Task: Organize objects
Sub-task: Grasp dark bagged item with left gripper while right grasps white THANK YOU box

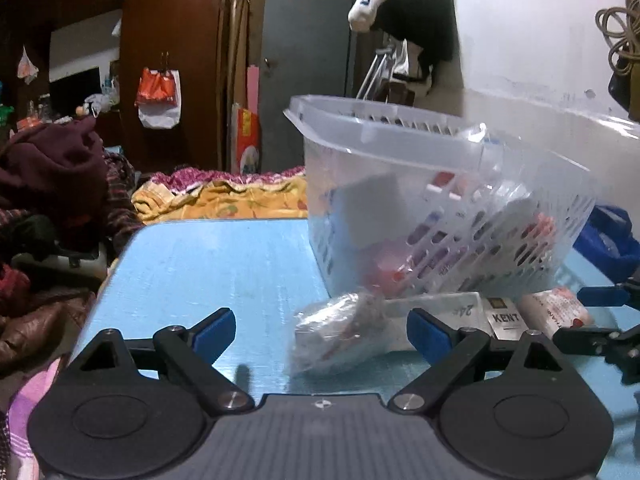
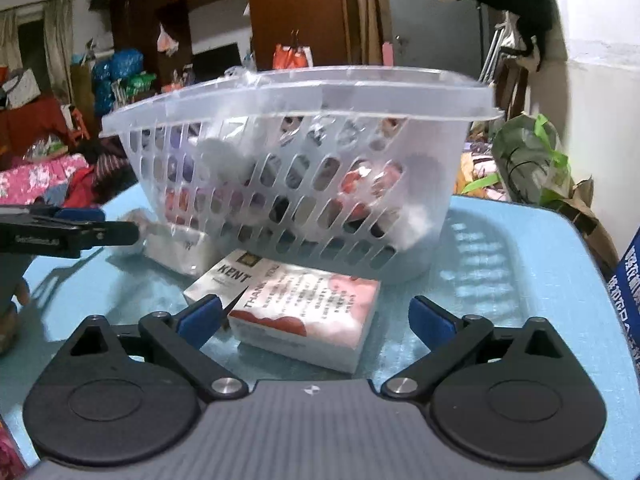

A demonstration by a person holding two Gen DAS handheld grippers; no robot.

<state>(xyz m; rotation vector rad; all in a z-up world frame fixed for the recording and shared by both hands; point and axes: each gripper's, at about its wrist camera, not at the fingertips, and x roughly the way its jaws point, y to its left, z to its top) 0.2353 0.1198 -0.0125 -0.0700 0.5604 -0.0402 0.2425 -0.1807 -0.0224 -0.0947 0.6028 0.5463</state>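
A clear perforated plastic basket (image 1: 440,200) (image 2: 300,160) stands on the blue table (image 1: 200,264) with several packets inside. In front of it lie a crinkled clear-wrapped packet (image 1: 340,332) (image 2: 180,248), a silver KENT box (image 1: 505,318) (image 2: 224,280) and a white-and-red "THANK YOU" box (image 1: 560,308) (image 2: 312,312). My left gripper (image 1: 322,330) (image 2: 120,223) is open low over the table, with the clear packet between its fingers and not pressed. My right gripper (image 2: 316,316) (image 1: 592,316) is open around the white-and-red box; its left pad is close to the box's corner.
A heap of dark clothes (image 1: 52,184) lies beyond the table's left edge, with yellow cloth (image 1: 224,200) behind it. A green-tied bag (image 2: 528,160) and a blue printed package (image 2: 628,280) crowd the table's right side. A blue bag (image 1: 608,232) sits behind the basket.
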